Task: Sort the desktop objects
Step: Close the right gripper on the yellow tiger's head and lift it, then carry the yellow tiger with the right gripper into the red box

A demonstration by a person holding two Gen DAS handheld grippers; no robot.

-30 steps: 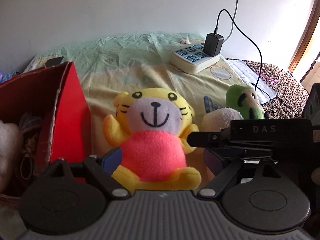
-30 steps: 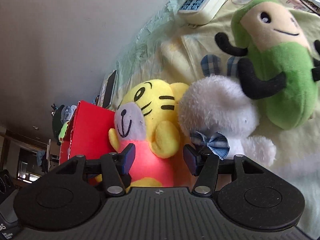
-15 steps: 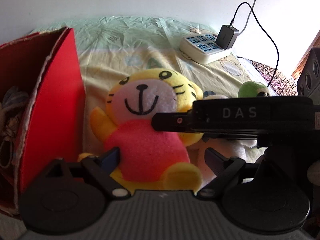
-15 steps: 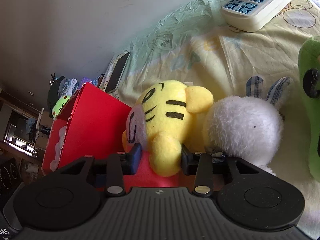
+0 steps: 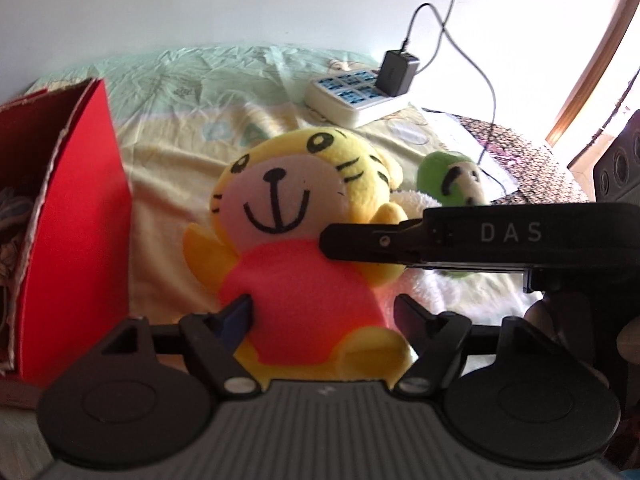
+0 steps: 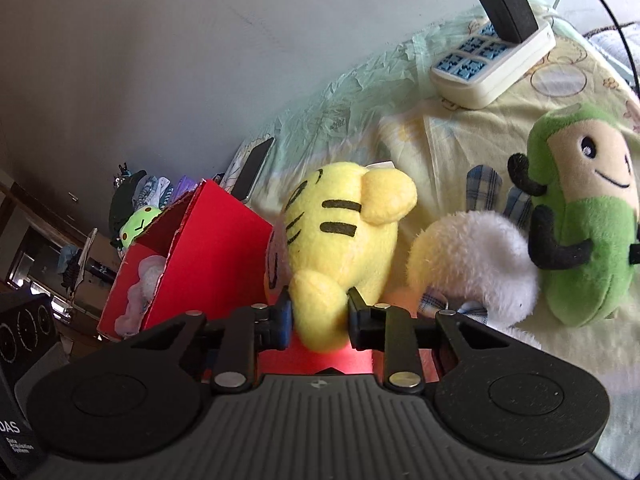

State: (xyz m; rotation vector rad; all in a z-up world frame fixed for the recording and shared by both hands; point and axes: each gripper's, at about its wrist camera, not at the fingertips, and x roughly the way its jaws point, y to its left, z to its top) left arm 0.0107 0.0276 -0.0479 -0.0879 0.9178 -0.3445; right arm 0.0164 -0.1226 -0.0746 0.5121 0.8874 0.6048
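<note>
- The right gripper (image 6: 319, 314) is pinching the yellow arm of the yellow tiger plush toy with a pink body (image 6: 344, 240), its two fingers pressing in from either side of that arm.
- The left gripper (image 5: 324, 314) is hanging with its jaws spread wide, the tiger plush (image 5: 304, 240) sitting between them; its blue-padded left fingertip (image 5: 236, 314) is lying against the pink body, the right one standing clear.
- Seen from the left wrist, the right gripper's black body (image 5: 460, 240) is reaching in from the right across the tiger's shoulder.
- The open red cardboard box (image 6: 188, 256) is standing just left of the right gripper, with something white and fluffy inside it.
- The white fluffy plush toy with checked ears (image 6: 472, 260) is lying just to the right of the tiger, and the green plush toy with a beige face and black arms (image 6: 584, 232) is lying beyond it, further right.
- Ahead of both grippers, a white power strip with blue sockets (image 6: 492, 60) is carrying a black plug-in adapter (image 6: 508, 10), all on a pale yellow-green printed cloth (image 5: 180, 148).
</note>
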